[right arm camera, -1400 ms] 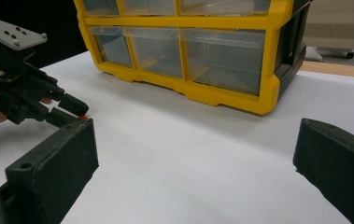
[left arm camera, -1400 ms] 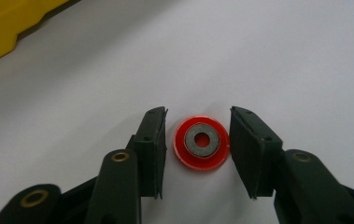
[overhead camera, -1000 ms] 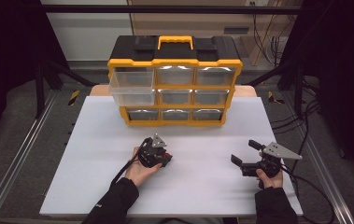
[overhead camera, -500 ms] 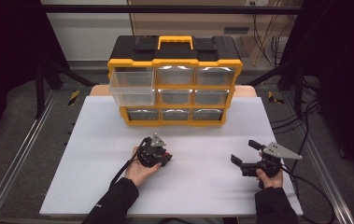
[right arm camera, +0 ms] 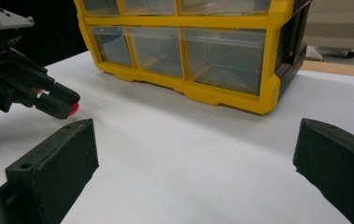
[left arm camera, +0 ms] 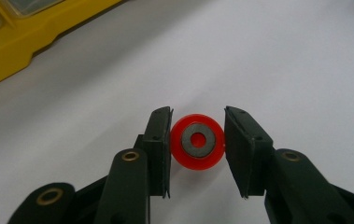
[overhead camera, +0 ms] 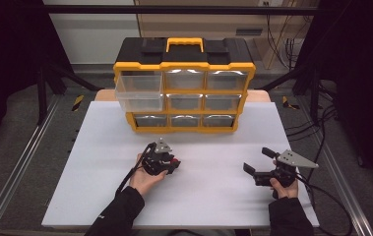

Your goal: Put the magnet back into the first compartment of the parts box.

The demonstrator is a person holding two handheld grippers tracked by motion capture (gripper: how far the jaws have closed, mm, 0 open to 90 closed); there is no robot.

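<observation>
A small red wheel [left arm camera: 198,141] with a grey metal hub sits between the black jaws of my left gripper [left arm camera: 198,149]; both jaws press against its sides. In the high view this gripper [overhead camera: 171,163] hovers low over the white table, left of centre, and the red wheel [overhead camera: 175,161] peeks out at its tip. My right gripper [overhead camera: 257,163] rests near the table's right side, its jaws wide apart and holding nothing. Its own view has the right gripper [right arm camera: 198,154] facing the left gripper [right arm camera: 55,103] and the red wheel [right arm camera: 74,110].
A yellow and black organizer [overhead camera: 184,54] with clear drawers stands at the back of the white table [overhead camera: 213,196]. Its upper-left drawer [overhead camera: 139,94] is pulled out and looks empty. Cables trail off the right side.
</observation>
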